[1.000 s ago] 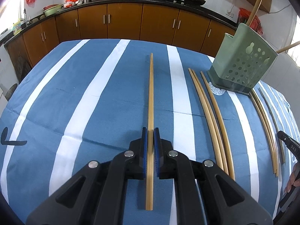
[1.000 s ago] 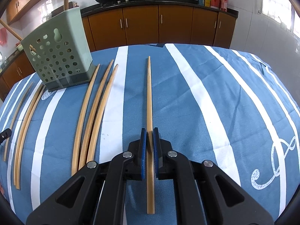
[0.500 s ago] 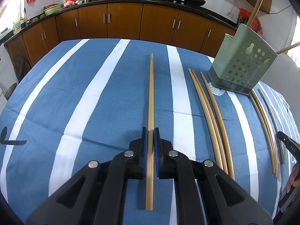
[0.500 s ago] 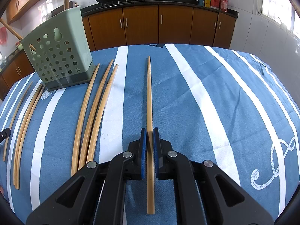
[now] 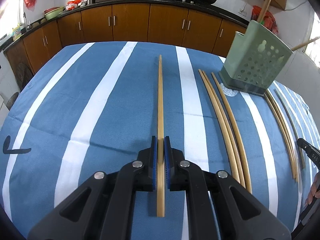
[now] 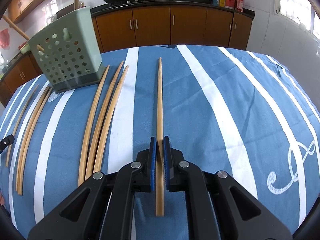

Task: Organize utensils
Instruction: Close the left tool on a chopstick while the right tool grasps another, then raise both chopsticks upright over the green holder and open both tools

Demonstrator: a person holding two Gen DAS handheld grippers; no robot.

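My left gripper [image 5: 160, 140] is shut on a long wooden chopstick [image 5: 160, 100] that points forward over the striped cloth. My right gripper [image 6: 159, 140] is shut on another wooden chopstick [image 6: 159, 100] held the same way. A green perforated utensil holder [image 5: 254, 70] stands at the right of the left wrist view and at the left of the right wrist view [image 6: 66, 58], with wooden sticks standing in it. Several more chopsticks [image 5: 226, 120] lie on the cloth beside it; they also show in the right wrist view [image 6: 102, 116].
The blue and white striped tablecloth [image 5: 80, 110] covers the table. More chopsticks [image 6: 30, 124] lie on the holder's far side. Brown kitchen cabinets [image 5: 140, 24] with woks on the counter run behind. The other gripper's tip [image 5: 308, 154] shows at the right edge.
Both held chopsticks look slightly blurred now and the holder sits a little differently in view; both grippers have shifted slightly with their chopsticks.
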